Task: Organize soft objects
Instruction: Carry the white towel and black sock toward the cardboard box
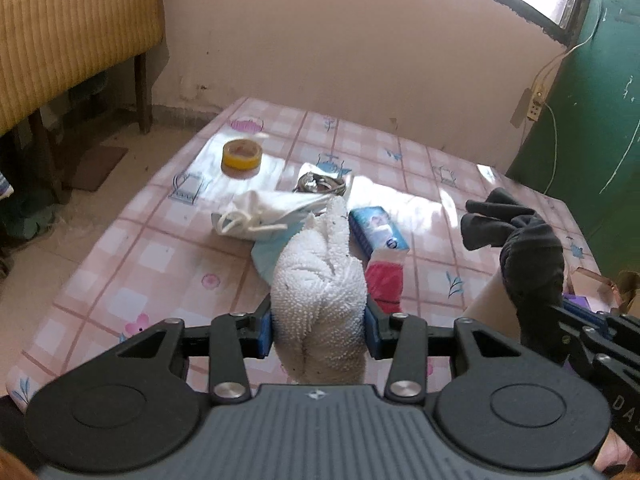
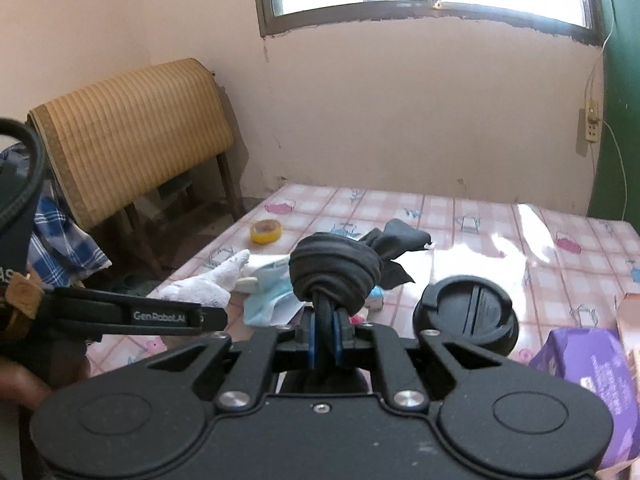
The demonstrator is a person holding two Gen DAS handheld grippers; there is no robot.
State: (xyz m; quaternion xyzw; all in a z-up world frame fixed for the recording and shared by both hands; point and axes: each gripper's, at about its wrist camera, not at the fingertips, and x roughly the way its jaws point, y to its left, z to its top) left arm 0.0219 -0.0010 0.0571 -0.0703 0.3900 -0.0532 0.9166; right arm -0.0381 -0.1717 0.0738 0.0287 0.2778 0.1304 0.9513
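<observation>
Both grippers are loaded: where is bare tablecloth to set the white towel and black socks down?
Free: the near-left corner of the pink checked tablecloth, short of the white drawstring bag, and the sunlit far-right stretch beyond the round black lid. Crowded: the middle, around the blue carton and yellow tape roll.
</observation>
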